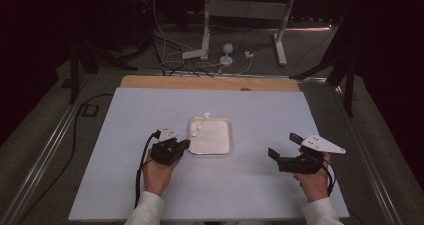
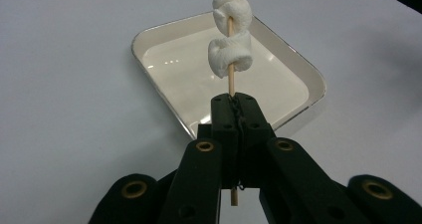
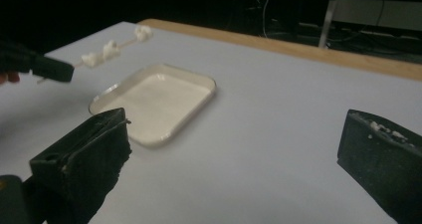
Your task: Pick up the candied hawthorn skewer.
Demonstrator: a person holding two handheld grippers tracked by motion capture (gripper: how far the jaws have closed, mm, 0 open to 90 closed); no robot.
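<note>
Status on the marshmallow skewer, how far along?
Done: marshmallows are threaded on the skewer; two show in the left gripper view. In hand: left gripper shut on the skewer, above the tray. Right gripper open, holding nothing. Left: probably setting the skewer on the tray.

A thin wooden skewer (image 2: 230,82) carries two white, curled marshmallows (image 2: 230,57) threaded near its far end. It slants up over the near left corner of the shallow white tray (image 2: 298,59), well above its floor.
</note>
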